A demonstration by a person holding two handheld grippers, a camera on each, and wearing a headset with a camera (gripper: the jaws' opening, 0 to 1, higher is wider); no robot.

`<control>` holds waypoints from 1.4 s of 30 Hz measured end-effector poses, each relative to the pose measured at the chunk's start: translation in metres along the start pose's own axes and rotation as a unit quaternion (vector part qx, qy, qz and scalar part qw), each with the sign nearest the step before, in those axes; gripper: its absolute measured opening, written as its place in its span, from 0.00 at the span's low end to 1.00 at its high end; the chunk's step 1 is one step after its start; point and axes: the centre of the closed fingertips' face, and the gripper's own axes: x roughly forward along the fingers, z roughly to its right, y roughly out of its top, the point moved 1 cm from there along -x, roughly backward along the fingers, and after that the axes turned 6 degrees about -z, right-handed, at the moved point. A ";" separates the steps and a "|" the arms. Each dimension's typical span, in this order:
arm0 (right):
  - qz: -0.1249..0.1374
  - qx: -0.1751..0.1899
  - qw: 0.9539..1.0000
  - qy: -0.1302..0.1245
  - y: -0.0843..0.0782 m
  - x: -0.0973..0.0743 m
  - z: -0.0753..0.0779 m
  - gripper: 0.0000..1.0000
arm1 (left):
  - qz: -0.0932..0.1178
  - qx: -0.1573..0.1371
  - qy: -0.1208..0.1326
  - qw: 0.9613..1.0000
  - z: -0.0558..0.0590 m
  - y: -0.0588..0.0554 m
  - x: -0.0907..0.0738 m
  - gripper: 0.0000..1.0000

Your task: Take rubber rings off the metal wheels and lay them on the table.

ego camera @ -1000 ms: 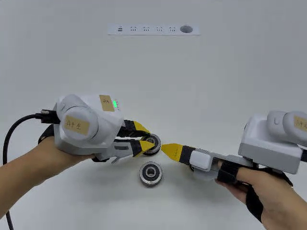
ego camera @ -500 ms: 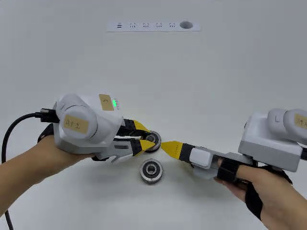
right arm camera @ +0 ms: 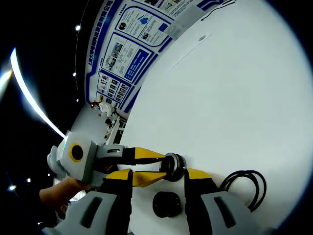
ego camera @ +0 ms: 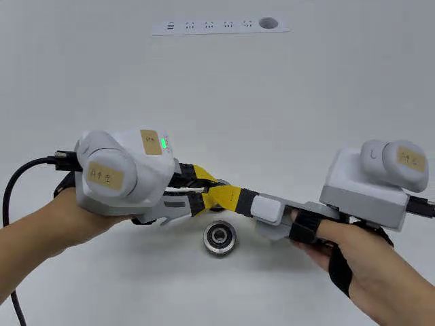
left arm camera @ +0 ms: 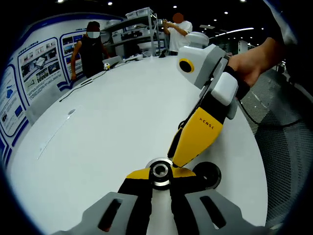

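Looking down, head view: the left gripper [ego camera: 204, 191] and right gripper [ego camera: 216, 197] meet tip to tip at frame centre over the white table [ego camera: 285, 122]. Their yellow jaws hide whatever sits between them.
Loose wheel [ego camera: 219, 238]: lies flat on the table just below the tips, steel hub, dark rubber ring [ego camera: 207, 234] on it.
Power strip [ego camera: 221, 26]: top edge.
Left gripper view: own jaws are clenched on the held wheel [left arm camera: 160, 170] at lower centre, face-on, with a bright hub and a dark band. The right gripper's yellow tip touches its rim from the upper right. The loose wheel is just right of it.
Right gripper view: own jaws are spread, and the held wheel is edge-on between their tips; contact cannot be told. The left gripper pinches it from the left.
Cable [right arm camera: 244, 188]: black loops, lower right.
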 end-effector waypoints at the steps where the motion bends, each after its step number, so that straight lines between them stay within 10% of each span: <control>1: 0.003 0.006 1.000 0.005 0.001 0.001 -0.001 0.44 | 0.000 0.001 -0.001 1.000 0.000 0.000 0.000 0.13; 26: 0.001 0.022 1.000 0.013 0.001 0.002 -0.002 0.41 | -0.002 0.008 -0.001 1.000 -0.004 -0.004 -0.001 0.12; 42: 0.000 0.037 0.999 -0.005 0.006 0.000 0.015 0.20 | -0.003 0.009 -0.001 1.000 -0.005 -0.005 -0.001 0.12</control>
